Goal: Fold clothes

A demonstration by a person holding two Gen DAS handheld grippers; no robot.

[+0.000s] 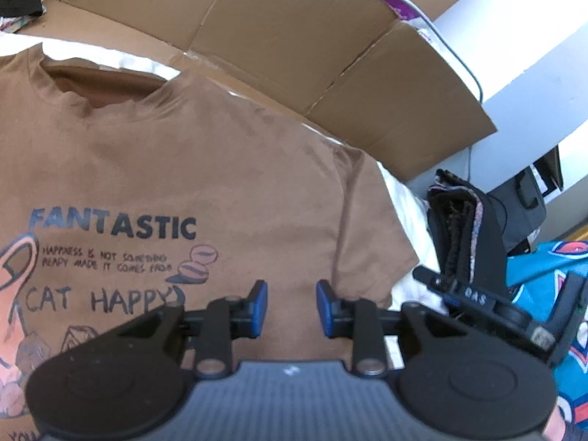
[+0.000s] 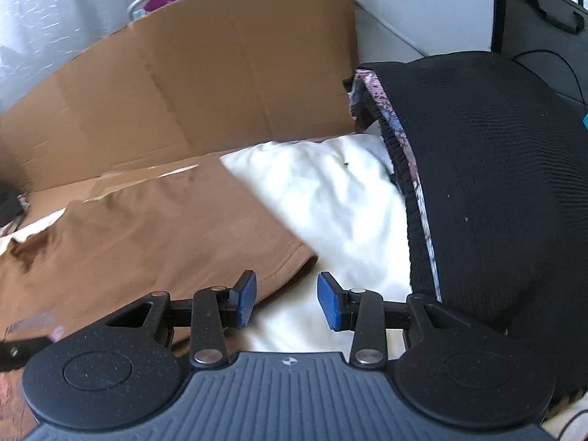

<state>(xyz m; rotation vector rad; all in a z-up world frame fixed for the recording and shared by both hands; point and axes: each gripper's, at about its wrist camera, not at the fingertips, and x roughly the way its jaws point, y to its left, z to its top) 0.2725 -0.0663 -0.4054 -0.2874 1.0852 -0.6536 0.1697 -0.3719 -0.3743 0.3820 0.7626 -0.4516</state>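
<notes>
A brown T-shirt [image 1: 183, 165] printed "FANTASTIC" lies flat and face up, with its collar at the far left. My left gripper [image 1: 291, 307] hovers open over the shirt's lower right part, beside the sleeve [image 1: 371, 228], with nothing between its blue pads. In the right wrist view the same shirt [image 2: 128, 239] reaches in from the left. My right gripper [image 2: 286, 301] stands open above the sleeve's edge, where it meets the white sheet [image 2: 330, 202]; its pads hold nothing. The right gripper's black frame [image 1: 477, 299] shows at the right of the left wrist view.
A flattened cardboard sheet [image 1: 294, 36] [image 2: 202, 92] stands up behind the shirt. A pile of folded dark clothes [image 2: 496, 183] [image 1: 463, 228] sits just right of the sleeve. A teal printed garment [image 1: 551, 268] lies at the far right. A cable [image 1: 459, 58] runs behind the cardboard.
</notes>
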